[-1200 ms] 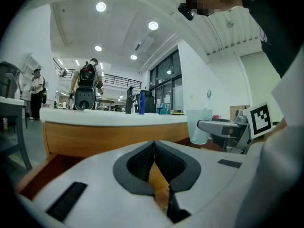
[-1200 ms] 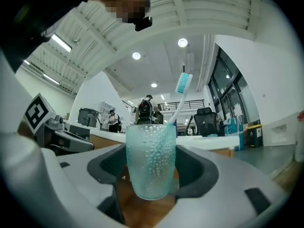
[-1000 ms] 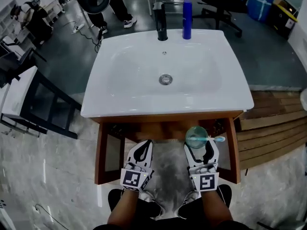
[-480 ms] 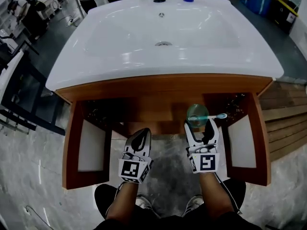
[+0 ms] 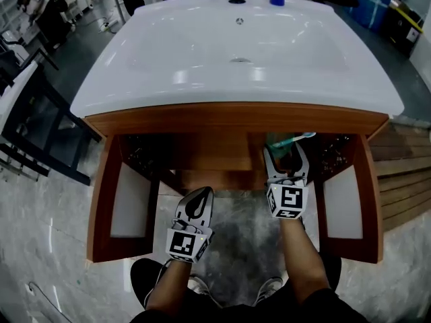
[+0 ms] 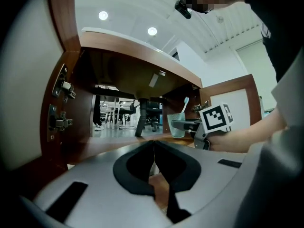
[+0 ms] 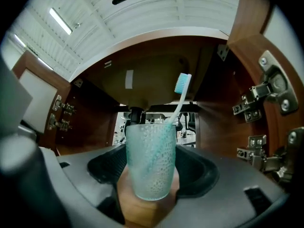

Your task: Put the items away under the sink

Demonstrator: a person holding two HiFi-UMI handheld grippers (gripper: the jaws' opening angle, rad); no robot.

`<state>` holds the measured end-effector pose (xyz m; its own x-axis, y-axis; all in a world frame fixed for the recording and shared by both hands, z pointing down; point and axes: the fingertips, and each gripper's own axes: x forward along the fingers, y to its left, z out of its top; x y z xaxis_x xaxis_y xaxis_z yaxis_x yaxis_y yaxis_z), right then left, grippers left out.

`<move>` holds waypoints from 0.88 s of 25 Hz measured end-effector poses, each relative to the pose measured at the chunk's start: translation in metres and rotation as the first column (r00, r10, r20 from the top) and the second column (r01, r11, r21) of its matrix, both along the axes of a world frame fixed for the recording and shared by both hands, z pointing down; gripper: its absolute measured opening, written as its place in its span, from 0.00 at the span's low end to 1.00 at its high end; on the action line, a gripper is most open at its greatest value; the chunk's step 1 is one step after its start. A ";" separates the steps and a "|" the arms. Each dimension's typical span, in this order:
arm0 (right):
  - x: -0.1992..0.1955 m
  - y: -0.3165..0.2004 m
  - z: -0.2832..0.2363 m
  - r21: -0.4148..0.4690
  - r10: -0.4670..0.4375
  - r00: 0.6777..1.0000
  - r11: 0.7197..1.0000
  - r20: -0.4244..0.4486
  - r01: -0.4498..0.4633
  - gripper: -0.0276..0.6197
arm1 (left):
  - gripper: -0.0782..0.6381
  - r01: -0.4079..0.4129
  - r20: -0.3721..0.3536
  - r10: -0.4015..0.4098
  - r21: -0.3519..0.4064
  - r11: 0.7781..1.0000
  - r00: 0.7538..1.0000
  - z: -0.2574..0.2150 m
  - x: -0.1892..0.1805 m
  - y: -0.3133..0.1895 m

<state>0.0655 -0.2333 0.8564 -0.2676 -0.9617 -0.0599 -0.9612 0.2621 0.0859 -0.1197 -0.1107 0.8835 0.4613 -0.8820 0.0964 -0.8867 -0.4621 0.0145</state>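
Bright overhead lights, dim cabinet [image 5: 222, 150] interior, strong fisheye distortion.

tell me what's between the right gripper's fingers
A frosted cup with a teal toothbrush standing in it, clamped between the right gripper's fingers. The right gripper view shows it plainly.
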 end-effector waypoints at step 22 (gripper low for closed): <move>0.009 -0.007 0.024 -0.259 0.032 0.999 0.965 -0.040 -0.041 0.63 | 0.14 0.002 -0.039 -0.001 0.028 1.000 0.999 -0.013 0.001 0.001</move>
<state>0.0745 -0.2406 0.8807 -0.2298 -0.9521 0.2020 -0.9681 0.2449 0.0531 -0.1185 -0.1099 0.8701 0.4628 -0.8849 0.0532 -0.8864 -0.4615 0.0360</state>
